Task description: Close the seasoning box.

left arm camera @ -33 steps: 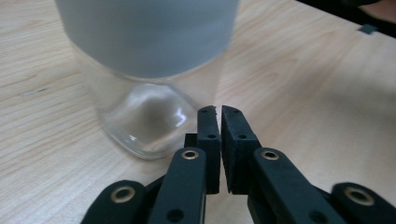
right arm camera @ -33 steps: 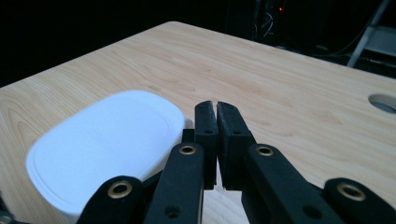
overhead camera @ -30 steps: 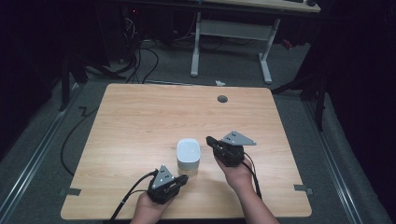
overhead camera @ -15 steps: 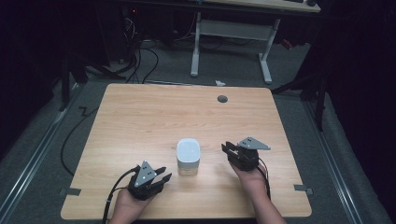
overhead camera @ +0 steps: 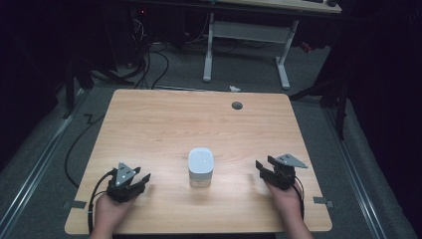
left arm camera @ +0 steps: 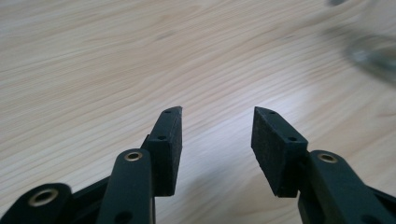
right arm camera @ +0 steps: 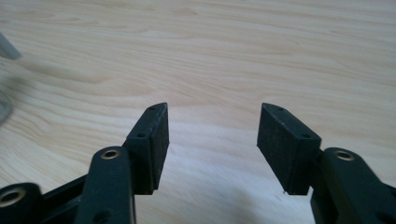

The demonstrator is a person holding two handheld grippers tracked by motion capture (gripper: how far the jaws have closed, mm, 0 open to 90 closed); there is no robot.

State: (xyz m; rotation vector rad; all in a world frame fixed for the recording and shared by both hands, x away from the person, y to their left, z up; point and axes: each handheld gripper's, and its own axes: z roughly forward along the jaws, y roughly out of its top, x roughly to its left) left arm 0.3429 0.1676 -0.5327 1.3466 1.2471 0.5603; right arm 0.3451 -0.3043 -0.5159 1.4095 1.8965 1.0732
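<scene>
A clear jar with a white square lid (overhead camera: 200, 167) stands upright in the near middle of the wooden table (overhead camera: 164, 124). My left gripper (overhead camera: 139, 180) rests low at the near left, well apart from the jar. Its jaws have just been opening and stand open over bare wood (left arm camera: 217, 126). A blurred edge of the jar (left arm camera: 373, 53) shows at the upper right of the left gripper view. My right gripper (overhead camera: 264, 166) sits at the near right, also apart from the jar. Its jaws have just been opening too, and nothing lies between them (right arm camera: 212, 126).
A round grommet hole (overhead camera: 237, 105) sits near the table's far edge. A white desk frame (overhead camera: 246, 35) and cables (overhead camera: 149, 55) lie on the floor beyond. Tape marks (overhead camera: 74, 204) are at the near corners.
Both hands drew apart from the jar, the left gripper going left and the right gripper going right and nearer. Both sets of jaws went from nearly shut to open. The jar stayed in place.
</scene>
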